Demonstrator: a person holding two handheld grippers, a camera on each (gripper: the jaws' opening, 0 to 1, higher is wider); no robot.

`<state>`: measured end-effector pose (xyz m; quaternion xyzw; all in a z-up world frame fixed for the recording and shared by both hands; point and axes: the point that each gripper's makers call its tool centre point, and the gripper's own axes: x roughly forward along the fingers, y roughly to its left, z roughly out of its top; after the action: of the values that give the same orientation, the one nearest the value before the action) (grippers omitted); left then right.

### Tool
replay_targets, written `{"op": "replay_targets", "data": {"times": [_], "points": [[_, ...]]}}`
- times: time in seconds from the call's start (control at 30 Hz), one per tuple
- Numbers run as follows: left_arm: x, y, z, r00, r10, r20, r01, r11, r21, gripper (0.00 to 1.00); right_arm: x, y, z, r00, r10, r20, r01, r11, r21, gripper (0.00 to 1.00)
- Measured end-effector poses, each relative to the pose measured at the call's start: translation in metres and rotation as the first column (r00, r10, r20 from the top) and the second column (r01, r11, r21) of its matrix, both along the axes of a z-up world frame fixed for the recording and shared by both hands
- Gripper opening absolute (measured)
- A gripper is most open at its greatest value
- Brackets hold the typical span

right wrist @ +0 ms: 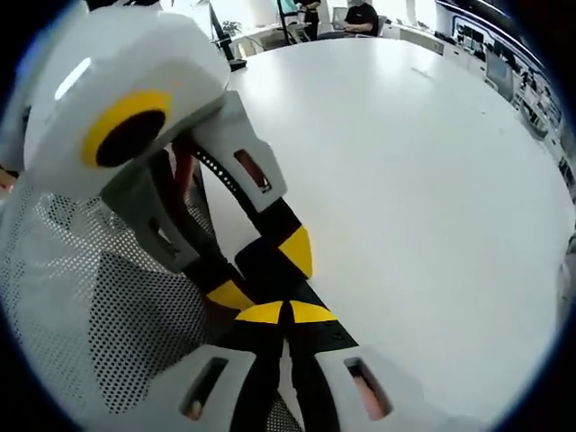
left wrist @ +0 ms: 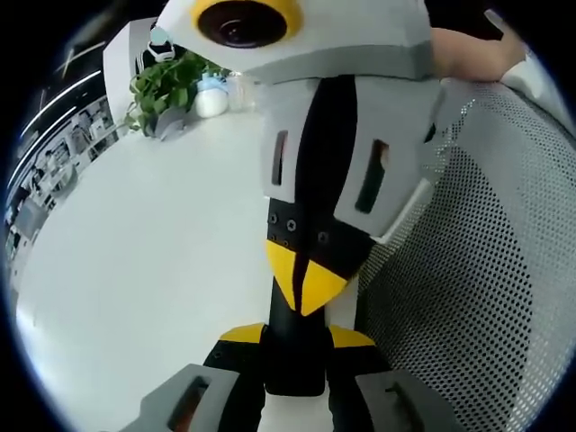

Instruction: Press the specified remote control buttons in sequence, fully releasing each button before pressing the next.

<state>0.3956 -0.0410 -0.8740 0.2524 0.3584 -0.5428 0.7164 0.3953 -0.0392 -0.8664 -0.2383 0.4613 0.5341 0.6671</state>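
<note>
Remote control [left wrist: 292, 360] appears to be the slim black slab clamped upright between the jaws of the left gripper [left wrist: 297, 346], though no buttons can be made out, so that reading is a judgement. Holding it lifted off the white table [left wrist: 135, 252], beside the mesh chair [left wrist: 486, 270], likely steadies it for a press from the other claw. The left jaws stand narrowly apart, yellow tips flanking the slab on both sides. The right gripper [left wrist: 306, 283] has its jaws drawn together into one yellow point, resting on or just at the remote control's upper end; contact cannot be confirmed
</note>
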Motion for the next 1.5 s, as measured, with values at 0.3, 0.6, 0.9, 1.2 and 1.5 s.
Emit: {"op": "replay_targets", "data": {"times": [0.3, 0.6, 0.9, 1.2, 1.5], "points": [[0.000, 0.000, 0.000, 1.000, -0.004, 0.004, 0.004, 1.000, 0.007, 0.25, 0.001, 0.000, 0.000, 0.999, 0.020, 0.029, -0.020, 1.000, 0.010, 0.00], [0.000, 0.000, 0.000, 1.000, -0.006, 0.008, 0.005, 1.000, 0.010, 0.25, 0.002, 0.000, 0.000, 1.000, -0.017, -0.011, 0.017, 0.999, 0.029, 0.00], [0.000, 0.000, 0.000, 1.000, -0.005, 0.008, 0.004, 1.000, 0.010, 0.25, 0.004, -0.001, 0.001, 0.994, -0.080, -0.079, 0.082, 0.996, 0.033, 0.00], [0.000, 0.000, 0.000, 1.000, -0.010, 0.011, 0.010, 1.000, 0.015, 0.25, 0.004, -0.007, 0.001, 0.998, -0.054, -0.035, 0.054, 0.999, -0.003, 0.00], [0.000, 0.000, 0.000, 1.000, -0.010, 0.011, 0.010, 1.000, 0.016, 0.25, 0.015, -0.010, 0.029, 0.990, -0.142, -0.016, 0.142, 0.986, 0.084, 0.00]]}}
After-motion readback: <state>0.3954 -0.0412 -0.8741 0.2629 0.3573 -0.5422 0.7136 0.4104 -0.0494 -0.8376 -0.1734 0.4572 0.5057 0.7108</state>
